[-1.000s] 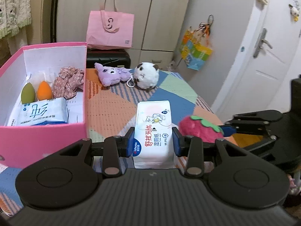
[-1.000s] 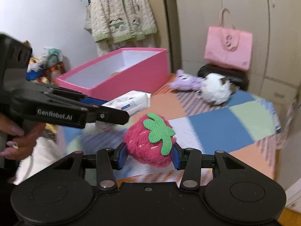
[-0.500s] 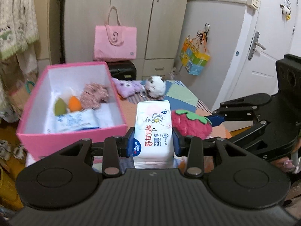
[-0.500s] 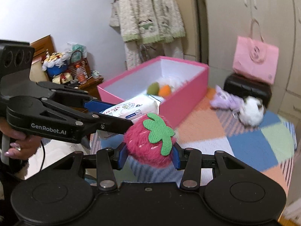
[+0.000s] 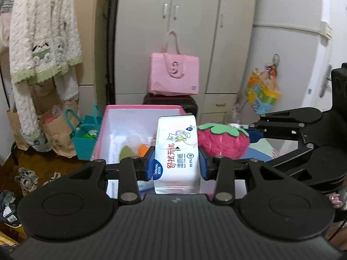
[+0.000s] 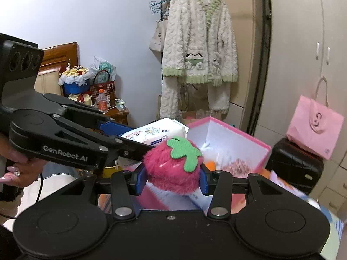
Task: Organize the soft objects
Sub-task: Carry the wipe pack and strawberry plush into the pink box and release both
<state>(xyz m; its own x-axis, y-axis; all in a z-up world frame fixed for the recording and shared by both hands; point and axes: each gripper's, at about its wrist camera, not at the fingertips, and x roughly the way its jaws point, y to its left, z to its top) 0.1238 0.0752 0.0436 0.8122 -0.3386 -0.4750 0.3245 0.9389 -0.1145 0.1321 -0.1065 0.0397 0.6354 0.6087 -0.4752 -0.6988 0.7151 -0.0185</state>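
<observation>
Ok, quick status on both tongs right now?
Left tongs: closed on the wet wipes pack.
Right tongs: closed on the strawberry plush.

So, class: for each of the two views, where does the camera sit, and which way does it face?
Left wrist: sits behind the left tongs, facing the wardrobe; wipes gripped.
Right wrist: sits behind the right tongs, facing the jacket; strawberry gripped, a hand shows.
Shared: box, wipes, strawberry, each other's tongs.

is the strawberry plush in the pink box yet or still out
Out. The strawberry plush is clamped in the right gripper, held in the air near the pink box.
</observation>
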